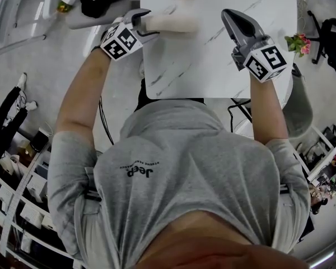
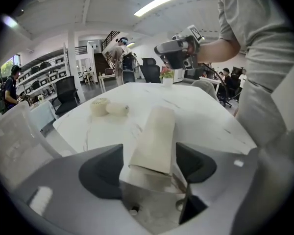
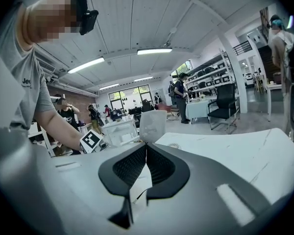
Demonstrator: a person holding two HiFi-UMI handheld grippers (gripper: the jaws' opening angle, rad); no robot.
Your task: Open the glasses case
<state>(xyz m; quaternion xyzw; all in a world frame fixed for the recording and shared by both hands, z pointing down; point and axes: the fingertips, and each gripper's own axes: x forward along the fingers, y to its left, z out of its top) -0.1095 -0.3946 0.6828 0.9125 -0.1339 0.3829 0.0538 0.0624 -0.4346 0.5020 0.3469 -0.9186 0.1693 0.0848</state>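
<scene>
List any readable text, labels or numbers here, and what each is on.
"Jeep": on the grey shirt, upside down in the head view; it shows as "Jee" in the right gripper view.
Small line of print beside it: too small to read.
Marker cubes: square patterns only, no words.
Case: no print visible.

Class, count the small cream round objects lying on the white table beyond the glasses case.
2. A ridged roll sits near the table's far left edge; a smooth one lies just right of it. The glasses case may hide others.
</scene>
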